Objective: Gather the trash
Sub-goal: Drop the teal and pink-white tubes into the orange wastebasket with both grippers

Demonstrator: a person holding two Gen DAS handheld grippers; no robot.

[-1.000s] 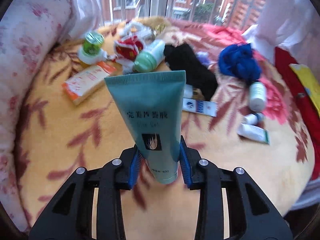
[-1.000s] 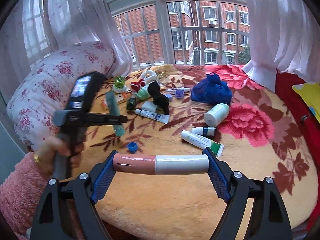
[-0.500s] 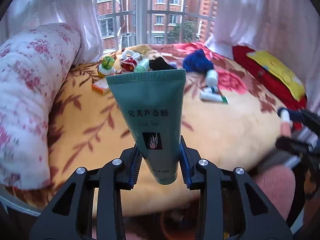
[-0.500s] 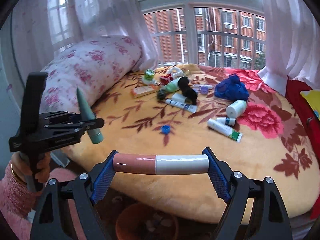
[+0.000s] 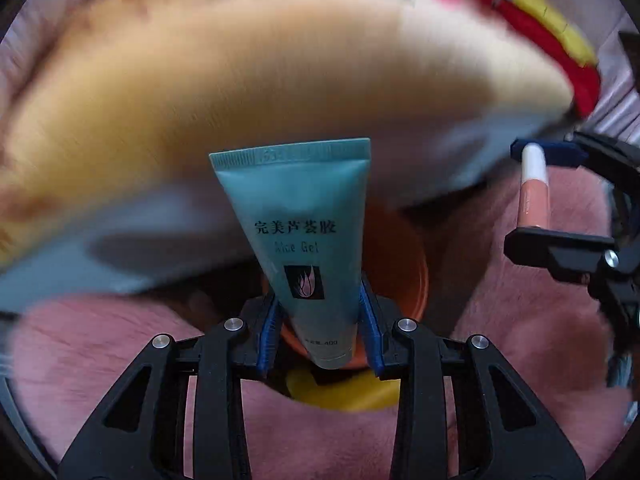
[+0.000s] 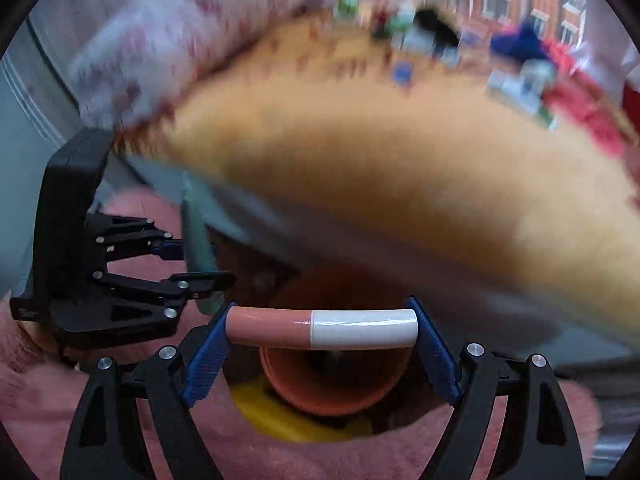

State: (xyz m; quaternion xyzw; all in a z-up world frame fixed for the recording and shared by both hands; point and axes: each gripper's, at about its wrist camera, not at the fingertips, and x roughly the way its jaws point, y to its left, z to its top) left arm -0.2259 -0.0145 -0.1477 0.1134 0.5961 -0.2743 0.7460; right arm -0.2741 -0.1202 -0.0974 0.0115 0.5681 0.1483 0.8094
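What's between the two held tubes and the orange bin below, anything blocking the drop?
Nothing visible. The teal tube in the left gripper and the pink-white tube in the right gripper both sit above the orange bin, its opening uncovered. Frames are blurred.

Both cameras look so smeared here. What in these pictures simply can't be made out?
- Items on the blanket: right wrist view, motion blur turns them into colour smudges; left wrist view shows even less.
- Orange bin: its contents are hidden, by the pink-and-white tube in the right view and the teal tube in the left.
- Yellow thing beside the bin: mostly hidden by the fingers, unidentifiable.
- Teal tube's cap: hidden between the left gripper pads.
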